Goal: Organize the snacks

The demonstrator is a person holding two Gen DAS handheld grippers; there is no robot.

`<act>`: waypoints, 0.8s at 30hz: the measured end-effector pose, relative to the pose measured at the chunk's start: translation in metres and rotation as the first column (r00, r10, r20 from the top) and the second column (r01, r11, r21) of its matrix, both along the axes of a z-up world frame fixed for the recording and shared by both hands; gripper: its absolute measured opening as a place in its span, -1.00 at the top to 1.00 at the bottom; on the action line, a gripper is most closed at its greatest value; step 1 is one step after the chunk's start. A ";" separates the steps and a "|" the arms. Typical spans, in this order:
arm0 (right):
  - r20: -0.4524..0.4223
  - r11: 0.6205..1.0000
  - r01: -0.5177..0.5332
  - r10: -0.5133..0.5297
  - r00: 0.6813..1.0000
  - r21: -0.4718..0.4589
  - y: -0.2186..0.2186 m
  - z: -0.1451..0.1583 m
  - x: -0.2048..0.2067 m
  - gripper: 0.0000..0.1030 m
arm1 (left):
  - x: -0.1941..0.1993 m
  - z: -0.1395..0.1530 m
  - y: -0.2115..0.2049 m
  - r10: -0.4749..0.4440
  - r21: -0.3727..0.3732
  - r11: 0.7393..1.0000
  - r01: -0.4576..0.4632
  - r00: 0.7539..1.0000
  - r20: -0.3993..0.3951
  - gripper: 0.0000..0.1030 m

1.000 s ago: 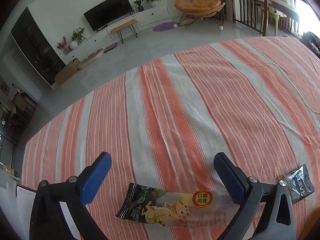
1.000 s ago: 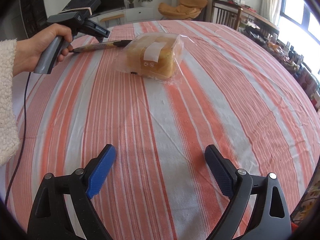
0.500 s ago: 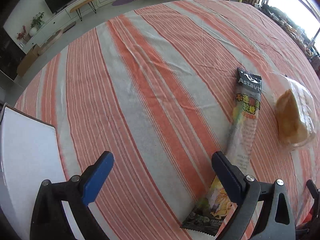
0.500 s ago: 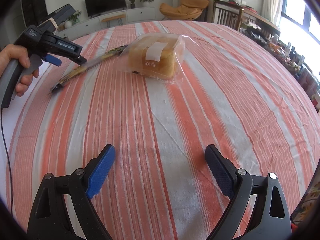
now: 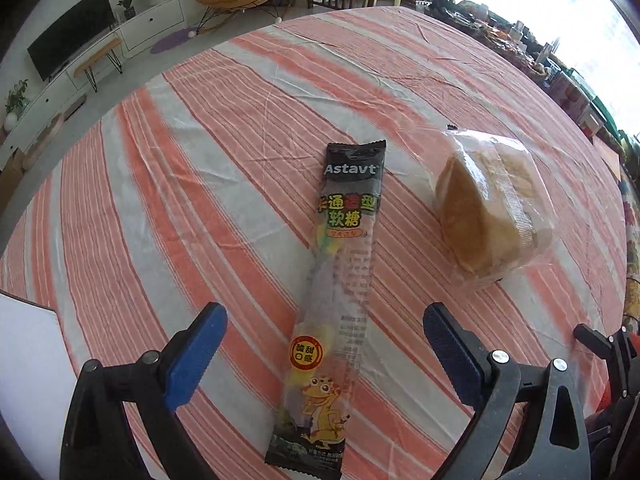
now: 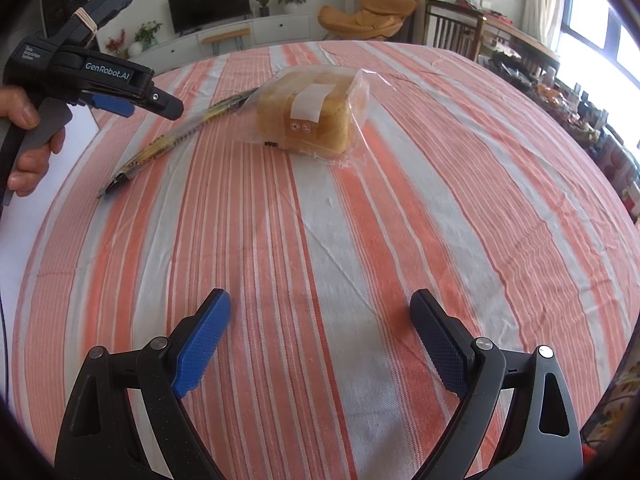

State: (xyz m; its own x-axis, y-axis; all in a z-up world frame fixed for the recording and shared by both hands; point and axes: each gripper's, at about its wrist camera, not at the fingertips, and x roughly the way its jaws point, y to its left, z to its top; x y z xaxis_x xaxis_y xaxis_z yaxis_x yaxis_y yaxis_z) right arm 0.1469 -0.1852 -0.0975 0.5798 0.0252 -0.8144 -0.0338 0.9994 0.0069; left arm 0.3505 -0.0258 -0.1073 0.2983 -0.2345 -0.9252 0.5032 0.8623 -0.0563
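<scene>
Left wrist view: the left gripper hangs with its fingers spread apart over the near end of a long gummy candy packet, which lies flat on the striped tablecloth. A bagged bread loaf sits just right of the packet.

Right wrist view: the right gripper is spread wide over bare cloth, holding nothing. The loaf lies far ahead, the packet to its left, under the left gripper in a hand.
</scene>
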 end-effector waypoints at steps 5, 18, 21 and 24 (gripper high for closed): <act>-0.001 1.000 0.000 0.000 1.000 0.000 0.000 0.000 0.000 -0.82 | -0.016 -0.008 -0.008 0.080 0.023 0.996 -0.081 0.995 0.052 0.05; 0.001 1.000 0.001 -0.001 1.000 0.000 0.000 0.000 0.000 -0.82 | -0.126 -0.007 0.054 0.557 -0.128 0.826 -0.549 0.829 0.037 0.30; 0.002 1.000 0.002 -0.002 1.000 -0.002 0.000 0.000 -0.001 -0.82 | -0.139 -0.011 0.045 0.522 -0.108 0.852 -0.512 0.846 0.106 -0.44; 0.002 1.000 0.002 -0.002 1.000 -0.002 0.000 0.000 -0.001 -0.82 | -0.143 -0.020 0.038 0.504 -0.046 0.863 -0.504 0.846 0.175 -0.74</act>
State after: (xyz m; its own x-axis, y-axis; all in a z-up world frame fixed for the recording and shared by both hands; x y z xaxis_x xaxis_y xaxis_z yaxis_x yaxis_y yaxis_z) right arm 0.1461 -0.1853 -0.0974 0.5817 0.0221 -0.8131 -0.0318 0.9995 0.0044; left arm 0.2072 0.0122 -0.1275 0.5312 -0.0064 -0.8472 0.0010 1.0000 -0.0070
